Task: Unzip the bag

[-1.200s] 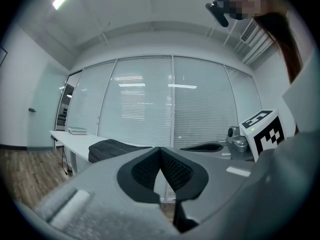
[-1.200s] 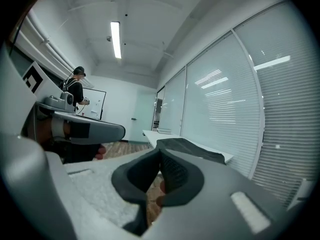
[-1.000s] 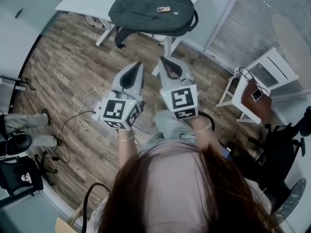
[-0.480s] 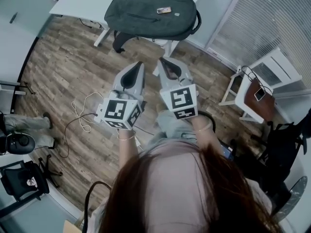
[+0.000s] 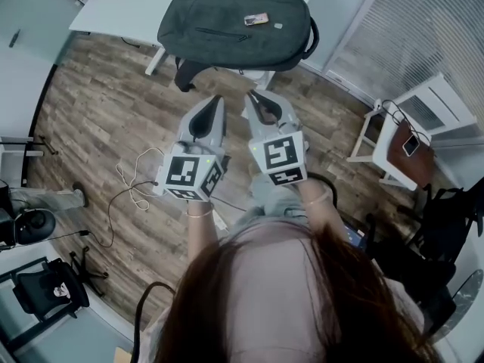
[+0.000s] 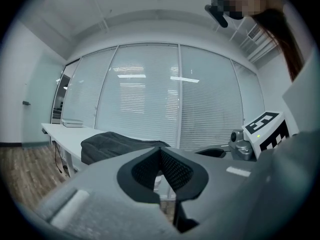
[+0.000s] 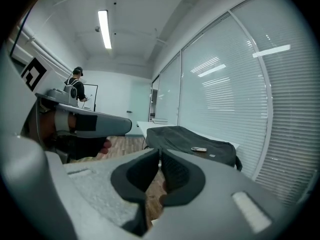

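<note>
bag well ahead of left gripper and right gripper, jaws together, empty

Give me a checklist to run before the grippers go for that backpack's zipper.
1. Backpack lies flat on the white table: ok.
2. Left gripper is empty: ok. Its jaws are together and must open before a grip.
3. Right gripper is empty: ok. Its jaws are together too.
4. Grippers are at the backpack: not ok. Both are over the wood floor, short of the table.
5. Zipper pull is located: cannot tell. Only a pocket zipper line shows, and no pull can be made out.
6. Backpack's top is free: not ok. A small flat object lies on it.
</note>
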`<state>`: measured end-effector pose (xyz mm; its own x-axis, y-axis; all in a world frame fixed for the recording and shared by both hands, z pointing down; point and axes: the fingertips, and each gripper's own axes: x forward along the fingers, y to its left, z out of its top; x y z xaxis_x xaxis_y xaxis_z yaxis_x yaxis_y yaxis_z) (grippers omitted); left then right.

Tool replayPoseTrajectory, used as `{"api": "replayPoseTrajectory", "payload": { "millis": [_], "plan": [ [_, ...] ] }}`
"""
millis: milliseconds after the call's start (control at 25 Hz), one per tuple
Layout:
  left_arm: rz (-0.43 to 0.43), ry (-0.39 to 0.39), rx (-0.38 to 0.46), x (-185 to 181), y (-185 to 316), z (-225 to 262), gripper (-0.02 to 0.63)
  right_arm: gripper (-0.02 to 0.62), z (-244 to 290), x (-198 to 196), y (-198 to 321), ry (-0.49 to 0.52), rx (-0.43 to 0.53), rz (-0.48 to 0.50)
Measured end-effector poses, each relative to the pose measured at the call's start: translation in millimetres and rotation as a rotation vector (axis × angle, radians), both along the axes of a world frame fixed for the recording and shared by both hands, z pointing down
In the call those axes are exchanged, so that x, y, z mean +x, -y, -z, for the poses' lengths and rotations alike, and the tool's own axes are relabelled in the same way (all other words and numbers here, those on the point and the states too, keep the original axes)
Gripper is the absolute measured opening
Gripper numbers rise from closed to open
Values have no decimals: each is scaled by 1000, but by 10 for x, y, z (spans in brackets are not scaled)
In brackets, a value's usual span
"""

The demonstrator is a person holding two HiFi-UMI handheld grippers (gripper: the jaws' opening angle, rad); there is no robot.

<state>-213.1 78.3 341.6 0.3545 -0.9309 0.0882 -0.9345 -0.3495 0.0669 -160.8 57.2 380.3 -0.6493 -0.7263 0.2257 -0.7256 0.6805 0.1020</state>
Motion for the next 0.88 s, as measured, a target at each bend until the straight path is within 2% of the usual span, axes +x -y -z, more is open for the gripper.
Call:
{"api": "replayPoseTrajectory", "payload": {
  "millis": [880],
  "plan": [
    [-56, -1, -76, -133, 830, -485, 9, 54, -693, -249, 705, -73, -114, -51]
  ]
}}
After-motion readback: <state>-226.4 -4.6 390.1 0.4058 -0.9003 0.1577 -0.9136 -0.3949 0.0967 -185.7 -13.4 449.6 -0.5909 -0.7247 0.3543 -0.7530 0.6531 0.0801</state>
